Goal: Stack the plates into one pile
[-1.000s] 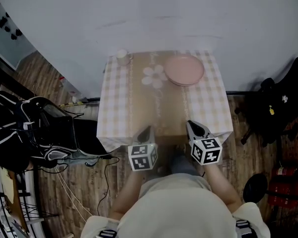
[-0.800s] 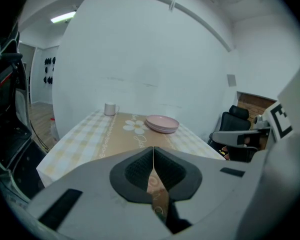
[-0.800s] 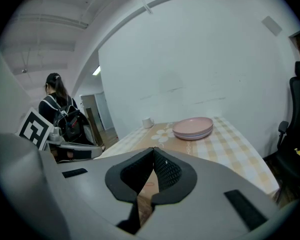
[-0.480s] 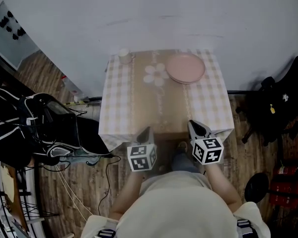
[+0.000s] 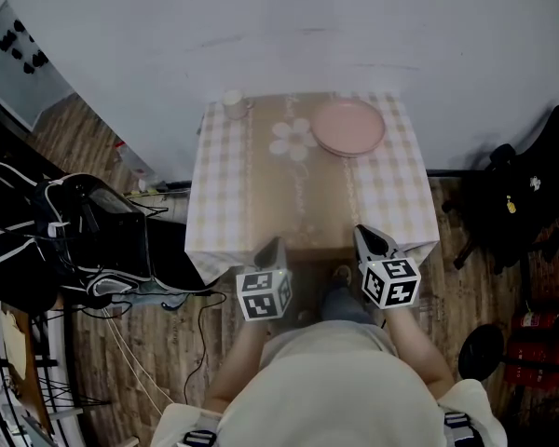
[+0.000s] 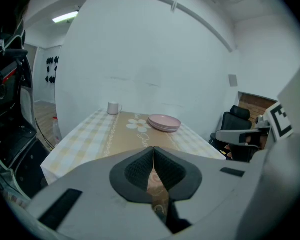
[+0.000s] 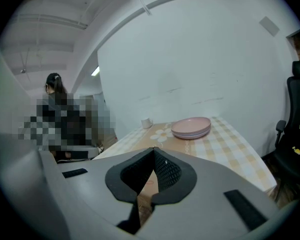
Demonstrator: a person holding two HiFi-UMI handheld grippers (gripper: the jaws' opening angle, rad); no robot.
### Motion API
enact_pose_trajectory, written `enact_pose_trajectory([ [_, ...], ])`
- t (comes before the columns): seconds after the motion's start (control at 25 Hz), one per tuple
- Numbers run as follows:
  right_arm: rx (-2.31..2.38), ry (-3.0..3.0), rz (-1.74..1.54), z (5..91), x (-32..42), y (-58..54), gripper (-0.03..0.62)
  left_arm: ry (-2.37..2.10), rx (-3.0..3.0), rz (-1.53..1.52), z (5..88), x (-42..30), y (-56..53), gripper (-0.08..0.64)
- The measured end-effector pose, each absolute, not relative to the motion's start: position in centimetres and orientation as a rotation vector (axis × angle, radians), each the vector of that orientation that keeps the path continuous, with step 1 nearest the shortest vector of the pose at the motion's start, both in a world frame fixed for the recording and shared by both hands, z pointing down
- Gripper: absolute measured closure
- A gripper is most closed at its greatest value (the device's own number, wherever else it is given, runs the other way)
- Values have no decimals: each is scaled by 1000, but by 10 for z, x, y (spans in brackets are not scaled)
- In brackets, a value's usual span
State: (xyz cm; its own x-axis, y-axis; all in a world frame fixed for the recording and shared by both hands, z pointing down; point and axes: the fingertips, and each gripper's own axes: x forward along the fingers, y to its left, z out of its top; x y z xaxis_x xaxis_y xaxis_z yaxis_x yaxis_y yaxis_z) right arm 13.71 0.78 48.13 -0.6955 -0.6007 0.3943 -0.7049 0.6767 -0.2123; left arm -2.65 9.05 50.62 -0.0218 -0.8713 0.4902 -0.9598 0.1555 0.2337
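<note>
Table [image 5: 225,194] edge: grippers [image 5: 273,246] [image 5: 369,237] closed, empty.

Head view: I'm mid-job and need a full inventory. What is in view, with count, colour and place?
table: one, beige-and-white checked cloth with a brown centre strip, against the white wall
plates: one pink pile, exact number unclear, far right part of the table
mug: one, white, far left corner of the table
flower print: one, white, on the cloth just left of the plates
office chair: one, black, on the floor right of the table
bags: black with white trim, number unclear, heaped on the wood floor left of the table
left tongs: one, grey, shut and empty, over the table's near edge
right tongs: one, grey, shut and empty, over the near edge
</note>
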Motion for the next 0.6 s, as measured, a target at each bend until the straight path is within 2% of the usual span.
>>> enact_pose_trajectory([
  [0.6, 1048, -2579, 485, 485, 145, 8, 594, -1913, 1735, 222, 507, -26, 92, 554],
])
